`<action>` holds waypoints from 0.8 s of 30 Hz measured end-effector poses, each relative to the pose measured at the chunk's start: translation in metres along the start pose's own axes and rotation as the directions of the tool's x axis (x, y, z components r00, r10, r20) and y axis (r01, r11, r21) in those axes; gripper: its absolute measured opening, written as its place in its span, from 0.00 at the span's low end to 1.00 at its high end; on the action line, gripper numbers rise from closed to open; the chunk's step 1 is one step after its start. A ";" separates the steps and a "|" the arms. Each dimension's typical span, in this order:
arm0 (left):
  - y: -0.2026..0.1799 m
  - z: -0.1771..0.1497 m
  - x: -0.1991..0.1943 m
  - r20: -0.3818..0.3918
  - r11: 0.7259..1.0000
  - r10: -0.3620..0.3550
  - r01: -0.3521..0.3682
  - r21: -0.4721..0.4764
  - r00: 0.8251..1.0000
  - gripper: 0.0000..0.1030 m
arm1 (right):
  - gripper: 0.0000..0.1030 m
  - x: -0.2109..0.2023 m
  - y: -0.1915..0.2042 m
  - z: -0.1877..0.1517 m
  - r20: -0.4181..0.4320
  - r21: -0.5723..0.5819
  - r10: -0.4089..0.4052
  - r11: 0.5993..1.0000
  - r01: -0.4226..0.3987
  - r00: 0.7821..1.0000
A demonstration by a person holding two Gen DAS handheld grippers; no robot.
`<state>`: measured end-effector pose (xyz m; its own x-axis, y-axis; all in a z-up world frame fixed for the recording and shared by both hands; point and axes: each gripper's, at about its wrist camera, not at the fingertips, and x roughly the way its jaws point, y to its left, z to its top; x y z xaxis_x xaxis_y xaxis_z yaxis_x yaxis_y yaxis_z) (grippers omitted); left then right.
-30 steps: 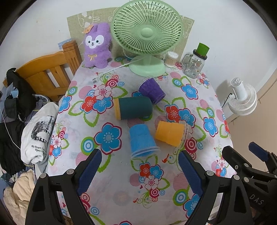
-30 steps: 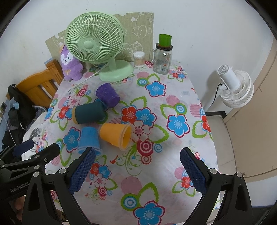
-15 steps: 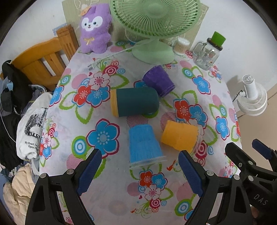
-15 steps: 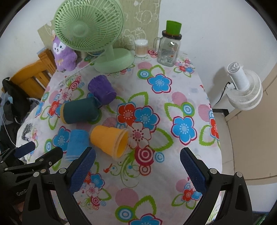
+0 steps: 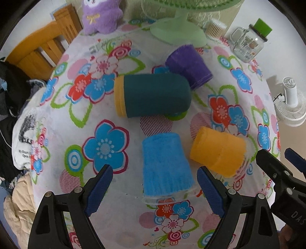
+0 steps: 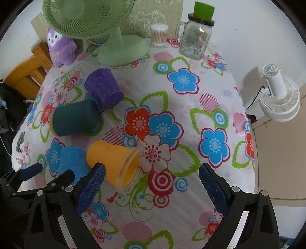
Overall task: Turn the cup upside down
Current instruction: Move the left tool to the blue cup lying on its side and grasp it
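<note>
Floral tablecloth (image 6: 191, 118), blue cup (image 5: 166, 168) on side btwn spread left gripper (image 5: 155, 183), right gripper (image 6: 152, 178) spread by orange cup (image 6: 112, 160)

The green fan (image 5: 177, 28) gets chopped off by the top edge in the left wrist view, so only the stand and base show there. The plush bunny (image 5: 101, 17) loses its head the same way. In the right wrist view the blue cup (image 6: 72, 164) is partly behind the left gripper (image 6: 51, 174) at lower left. The orange cup (image 6: 112, 160) has a smeared, blurry rim. The jar (image 6: 195, 40) label is too small to read.
</note>
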<state>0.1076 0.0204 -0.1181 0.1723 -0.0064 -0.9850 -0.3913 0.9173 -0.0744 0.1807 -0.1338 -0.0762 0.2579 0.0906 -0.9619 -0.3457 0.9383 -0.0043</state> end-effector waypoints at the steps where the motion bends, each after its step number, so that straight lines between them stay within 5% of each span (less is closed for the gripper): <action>1: 0.000 0.001 0.004 -0.013 1.000 -0.005 0.005 -0.002 1.000 0.87 | 0.96 0.004 0.001 0.001 -0.008 -0.003 -0.001 1.000 0.001 1.000; 11: -0.008 0.009 0.034 -0.083 1.000 -0.005 0.006 0.011 0.997 0.85 | 0.96 0.030 0.001 0.007 -0.070 -0.004 -0.006 1.000 0.006 0.998; 18: -0.011 0.011 0.051 -0.132 1.000 -0.018 0.019 0.006 0.991 0.64 | 0.96 0.037 -0.002 0.012 -0.078 0.010 -0.001 1.000 0.001 0.997; 24: -0.014 0.008 0.056 -0.125 1.000 -0.019 0.022 0.018 0.992 0.63 | 0.96 0.037 -0.001 0.014 -0.075 0.007 -0.001 1.000 0.001 0.997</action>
<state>0.1299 0.0103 -0.1708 0.0655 -0.0736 -0.9951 -0.3713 0.9239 -0.0928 0.2033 -0.1265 -0.1076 0.1897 0.0646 -0.9797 -0.3387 0.9409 -0.0036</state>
